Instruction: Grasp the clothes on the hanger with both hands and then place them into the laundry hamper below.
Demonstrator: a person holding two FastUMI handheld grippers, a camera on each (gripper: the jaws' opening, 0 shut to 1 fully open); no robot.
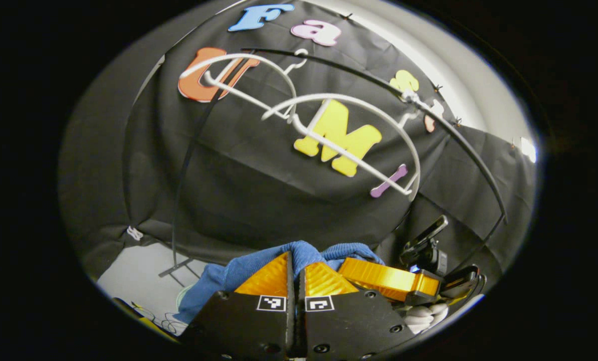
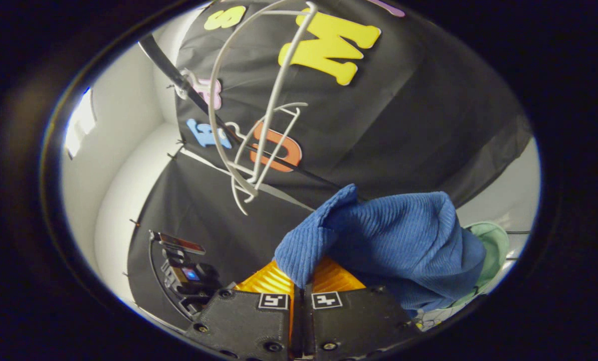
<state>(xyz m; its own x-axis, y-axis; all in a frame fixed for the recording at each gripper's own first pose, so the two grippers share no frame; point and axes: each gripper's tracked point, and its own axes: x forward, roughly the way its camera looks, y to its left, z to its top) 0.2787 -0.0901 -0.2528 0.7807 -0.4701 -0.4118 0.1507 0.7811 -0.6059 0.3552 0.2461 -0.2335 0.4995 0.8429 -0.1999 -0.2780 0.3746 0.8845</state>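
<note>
A blue ribbed garment is off the hangers and bunched between both grippers. My right gripper is shut on one edge of it, and the cloth drapes off to the right of the orange fingers. In the left gripper view, my left gripper is shut on another fold of the blue garment, which spills down to the left. The right gripper, held by a white-gloved hand, sits close beside it. The pale green hamper lies below, behind the garment.
Two bare white hangers hang on a thin black rail above the grippers. A rack leg stands on the grey floor. The other gripper's black camera mount is at the lower left of the right gripper view.
</note>
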